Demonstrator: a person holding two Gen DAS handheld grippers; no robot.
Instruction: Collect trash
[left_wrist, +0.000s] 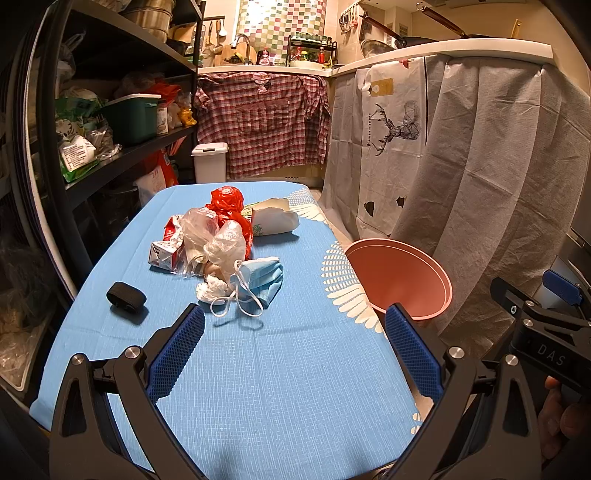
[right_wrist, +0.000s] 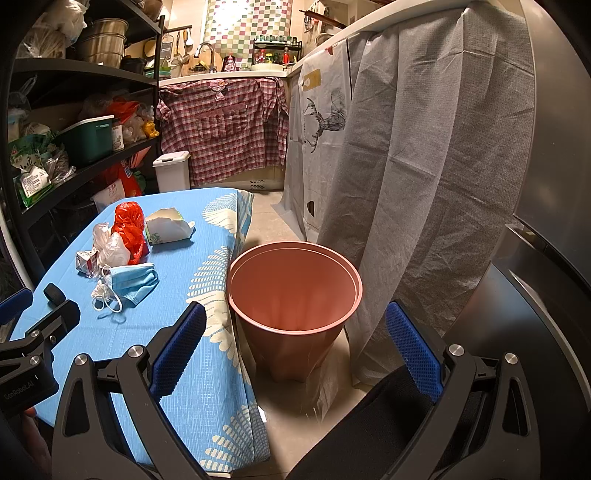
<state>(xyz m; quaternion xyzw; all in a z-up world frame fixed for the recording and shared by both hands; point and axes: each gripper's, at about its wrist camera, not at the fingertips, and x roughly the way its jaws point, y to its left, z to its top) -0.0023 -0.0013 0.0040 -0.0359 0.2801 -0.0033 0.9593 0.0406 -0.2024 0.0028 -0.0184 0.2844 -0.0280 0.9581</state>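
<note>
Black hand-held gripper (left_wrist: 546, 314) reads "DAS"; other (right_wrist: 22, 354) "GenRobot.AI".

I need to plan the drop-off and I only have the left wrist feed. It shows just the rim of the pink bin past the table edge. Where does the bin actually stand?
Observer: The pink bin stands upright on the floor, right beside the hanging edge of the blue tablecloth. I cannot tell if they touch.
Operator: Is anything in it already?
Observer: No trash shows inside it, as far down as the right wrist view reaches.
Operator: And the right gripper? I can't see its fingers.
Observer: The right gripper is open and holds nothing. It points toward the bin's mouth.
</note>
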